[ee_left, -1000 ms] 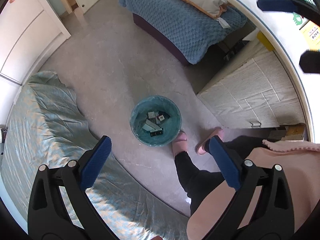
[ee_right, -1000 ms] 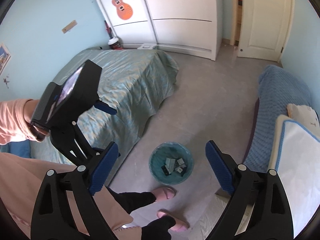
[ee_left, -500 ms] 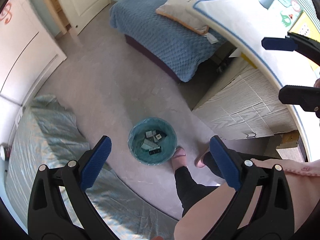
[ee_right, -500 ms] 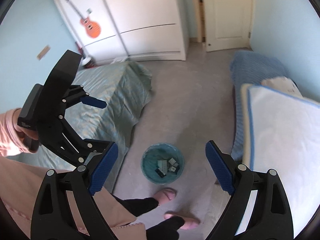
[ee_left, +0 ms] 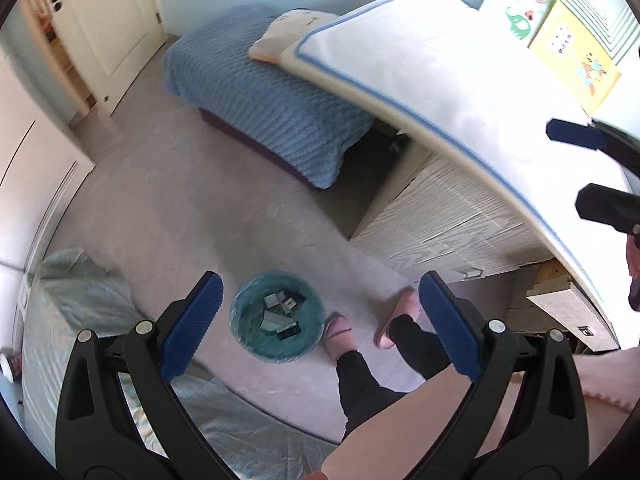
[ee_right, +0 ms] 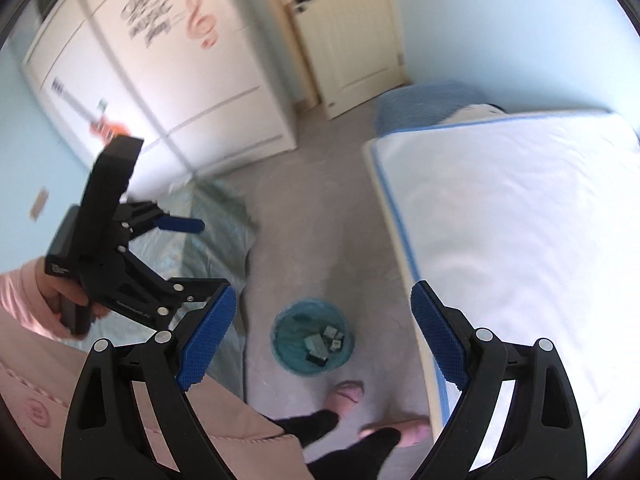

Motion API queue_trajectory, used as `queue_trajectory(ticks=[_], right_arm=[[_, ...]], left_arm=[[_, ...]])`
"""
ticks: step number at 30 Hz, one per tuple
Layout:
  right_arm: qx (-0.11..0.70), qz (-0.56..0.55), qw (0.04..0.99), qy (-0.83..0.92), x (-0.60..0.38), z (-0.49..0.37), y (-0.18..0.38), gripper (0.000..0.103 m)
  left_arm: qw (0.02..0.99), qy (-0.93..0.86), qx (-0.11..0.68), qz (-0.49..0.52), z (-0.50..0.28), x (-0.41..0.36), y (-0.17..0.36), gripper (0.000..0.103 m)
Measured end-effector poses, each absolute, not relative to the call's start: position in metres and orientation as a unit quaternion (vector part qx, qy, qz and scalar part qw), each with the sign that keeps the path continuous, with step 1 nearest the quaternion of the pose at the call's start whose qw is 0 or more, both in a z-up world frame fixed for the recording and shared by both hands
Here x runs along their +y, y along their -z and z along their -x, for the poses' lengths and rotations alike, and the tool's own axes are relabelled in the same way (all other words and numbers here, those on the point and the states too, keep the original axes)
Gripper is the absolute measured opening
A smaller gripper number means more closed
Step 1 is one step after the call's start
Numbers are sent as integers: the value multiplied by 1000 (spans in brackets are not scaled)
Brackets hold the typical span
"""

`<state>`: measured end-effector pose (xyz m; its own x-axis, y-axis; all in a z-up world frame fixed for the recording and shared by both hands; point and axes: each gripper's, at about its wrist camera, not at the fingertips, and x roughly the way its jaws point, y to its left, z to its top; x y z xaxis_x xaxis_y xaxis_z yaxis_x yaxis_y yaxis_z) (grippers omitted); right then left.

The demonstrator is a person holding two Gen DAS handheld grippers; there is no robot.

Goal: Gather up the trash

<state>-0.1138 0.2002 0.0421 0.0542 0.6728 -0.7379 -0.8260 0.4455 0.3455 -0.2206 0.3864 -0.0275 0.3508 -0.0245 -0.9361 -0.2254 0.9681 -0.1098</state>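
A round teal trash bin [ee_left: 277, 317] stands on the grey floor; it also shows in the right wrist view [ee_right: 313, 339]. Several small grey and dark pieces of trash [ee_left: 282, 313] lie inside it. My left gripper [ee_left: 320, 322] is open and empty, held high above the bin. My right gripper [ee_right: 322, 343] is open and empty, also high above the bin. The right gripper's blue fingertips [ee_left: 574, 138] show at the right edge of the left wrist view. The left gripper [ee_right: 182, 224] shows in the right wrist view, held up at left.
A white table top with a blue edge [ee_left: 440, 92] stands right of the bin. A green-covered bed [ee_left: 76, 312] lies left of it. A blue-covered bed [ee_left: 260, 92] with a pillow is beyond. The person's feet in pink slippers [ee_left: 340, 330] stand beside the bin.
Both grippers have risen and tilted up, so the bin looks smaller and lower in view. The white table top now fills more of both views. Both grippers stay open.
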Motion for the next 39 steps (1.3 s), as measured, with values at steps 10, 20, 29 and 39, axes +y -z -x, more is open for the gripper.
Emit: queue_trajectory(ticks=[10, 20, 29, 39], right_arm=[[453, 13, 799, -396, 113, 103, -46, 88], [461, -31, 845, -268, 4, 99, -38, 88], [470, -72, 860, -187, -89, 99, -23, 88], [469, -98, 866, -146, -166, 104, -19, 88]], left_arm=[[831, 10, 555, 44, 175, 331, 9, 96], [835, 79, 545, 12, 130, 248, 2, 96], [836, 122, 535, -20, 106, 174, -7, 96], [839, 167, 517, -37, 90, 85, -19, 96]])
